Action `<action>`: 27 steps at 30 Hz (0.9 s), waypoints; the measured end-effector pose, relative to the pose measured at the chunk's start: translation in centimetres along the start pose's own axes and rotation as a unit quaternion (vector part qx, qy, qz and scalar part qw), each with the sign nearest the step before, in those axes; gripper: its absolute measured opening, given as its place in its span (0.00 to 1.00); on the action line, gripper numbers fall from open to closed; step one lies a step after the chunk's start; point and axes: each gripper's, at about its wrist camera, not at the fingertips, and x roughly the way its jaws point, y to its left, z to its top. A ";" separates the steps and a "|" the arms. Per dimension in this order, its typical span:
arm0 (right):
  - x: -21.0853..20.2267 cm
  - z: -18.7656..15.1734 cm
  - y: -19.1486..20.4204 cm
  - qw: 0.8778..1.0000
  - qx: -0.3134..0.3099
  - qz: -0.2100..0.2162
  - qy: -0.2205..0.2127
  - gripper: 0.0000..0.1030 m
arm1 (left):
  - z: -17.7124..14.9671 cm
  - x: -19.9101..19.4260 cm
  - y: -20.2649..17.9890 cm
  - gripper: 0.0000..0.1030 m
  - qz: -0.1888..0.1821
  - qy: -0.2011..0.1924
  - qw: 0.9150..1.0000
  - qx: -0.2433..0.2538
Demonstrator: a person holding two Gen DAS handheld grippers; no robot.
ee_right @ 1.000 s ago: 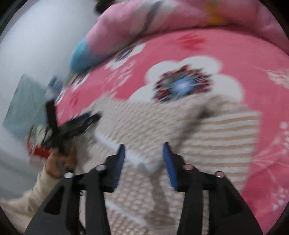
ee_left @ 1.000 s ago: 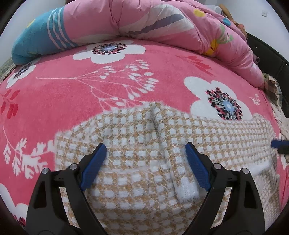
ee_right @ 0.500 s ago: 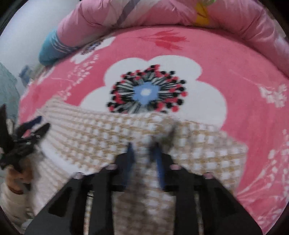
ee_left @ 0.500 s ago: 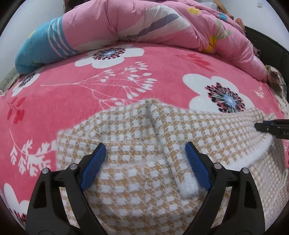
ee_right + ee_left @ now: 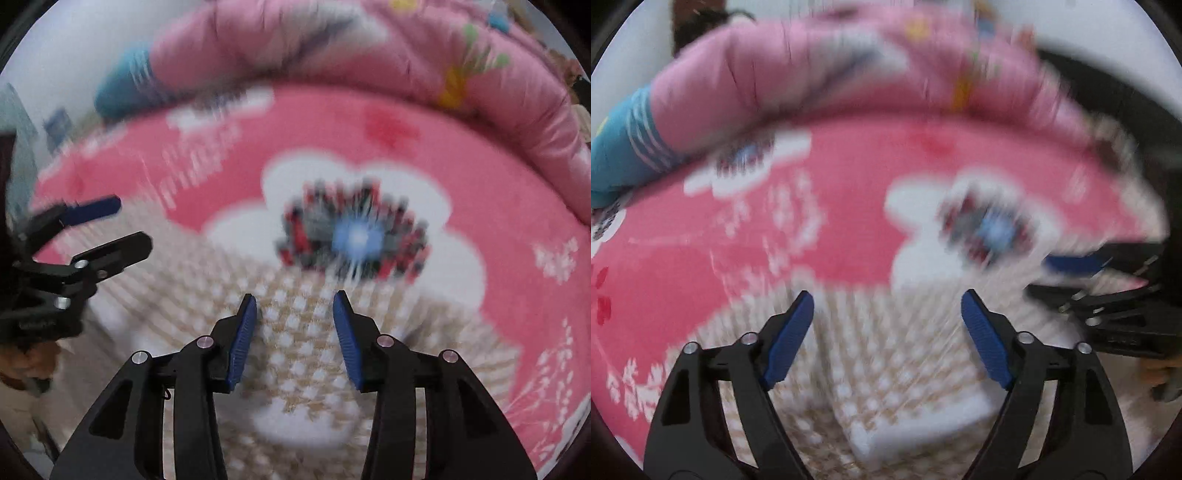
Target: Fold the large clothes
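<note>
A tan-and-white checked sweater (image 5: 886, 369) lies on a pink flowered blanket (image 5: 849, 184). My left gripper (image 5: 886, 295) hovers over it with wide jaws that are closing; no fabric is pinched, and a white ribbed edge (image 5: 923, 424) lies below. In the right wrist view a raised fold of the sweater (image 5: 303, 350) fills the gap of my right gripper (image 5: 294, 295), whose pads press on it as the jaws start opening. The right gripper (image 5: 1041, 277) shows at the right edge of the left wrist view. The left gripper (image 5: 135, 221) shows at the left of the right wrist view. Both views are blurred.
A rolled pink quilt (image 5: 812, 66) with a blue end (image 5: 620, 155) lies along the far side of the bed. The quilt (image 5: 332, 48) also curves down the right side. A person's hand (image 5: 33, 362) holds the left gripper. A dark bed frame (image 5: 1108, 96) lies beyond the quilt.
The left gripper has swung to the right over the sweater and its jaws have narrowed a little. The right gripper pinched a fold of sweater, came nearer the left one, and its jaws now stand slightly wider.
</note>
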 end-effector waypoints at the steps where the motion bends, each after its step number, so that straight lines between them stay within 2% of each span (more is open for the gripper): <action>1: 0.1 -0.7 0.2 1.000 -0.007 -0.005 -0.008 0.43 | -0.9 0.5 0.0 0.75 0.003 0.006 1.000 0.001; 2: -0.3 -1.6 0.3 1.000 -0.016 -0.007 -0.010 0.43 | -1.7 0.0 0.6 0.75 -0.011 -0.011 1.000 -0.012; 5: -2.2 -3.4 -0.3 1.000 -0.008 0.001 -0.007 0.44 | -3.0 -0.9 2.2 0.75 -0.037 -0.008 0.999 -0.034; 8: -3.8 -3.9 -0.4 1.000 0.003 -0.008 0.005 0.44 | -3.6 -3.2 2.1 0.73 -0.013 -0.032 0.999 -0.019; 9: -4.5 -3.8 -0.3 1.000 0.010 -0.011 0.004 0.44 | -3.6 -4.1 1.9 0.73 -0.017 -0.045 0.999 -0.014; 11: -5.9 -3.2 0.4 1.000 0.014 0.001 -0.025 0.44 | -3.4 -5.4 1.2 0.73 -0.023 -0.070 0.997 -0.004; 12: -6.2 -3.0 0.9 0.999 0.012 0.004 -0.036 0.44 | -3.3 -5.7 0.5 0.73 -0.010 -0.076 0.997 0.007; 13: -6.1 -2.7 1.5 0.999 0.012 0.002 -0.042 0.44 | -3.1 -5.4 -0.2 0.73 0.003 -0.069 0.997 0.014; 15: -4.6 -2.6 2.7 1.000 0.002 0.000 -0.031 0.48 | -3.5 -2.8 -1.3 0.75 0.056 -0.023 0.997 0.042; 16: -3.0 -2.8 3.2 1.000 -0.013 -0.020 -0.014 0.53 | -3.9 -2.0 -1.3 0.81 0.062 -0.010 0.997 0.044; 17: -0.9 -3.4 3.7 0.998 -0.032 -0.045 0.004 0.53 | -4.3 -1.8 -0.6 0.82 0.052 -0.010 0.998 0.023; 20: -2.2 -4.0 3.9 0.998 -0.028 -0.054 -0.010 0.54 | -4.7 -4.7 1.3 0.81 0.043 -0.023 0.999 -0.019; 21: -3.7 -4.2 3.8 0.999 -0.012 -0.046 -0.014 0.56 | -5.0 -5.8 1.8 0.81 0.043 -0.031 0.998 -0.021; 23: -6.3 -5.0 3.7 1.000 0.009 -0.012 -0.025 0.68 | -6.6 -9.3 3.3 0.81 0.048 -0.060 0.996 -0.034; 25: -8.4 -6.3 4.1 0.999 0.010 0.012 -0.038 0.78 | -8.5 -11.8 4.9 0.82 0.043 -0.078 0.995 -0.051; 27: -10.1 -8.0 5.3 0.998 -0.006 0.034 -0.048 0.82 | -11.4 -14.3 6.7 0.82 0.040 -0.094 0.992 -0.075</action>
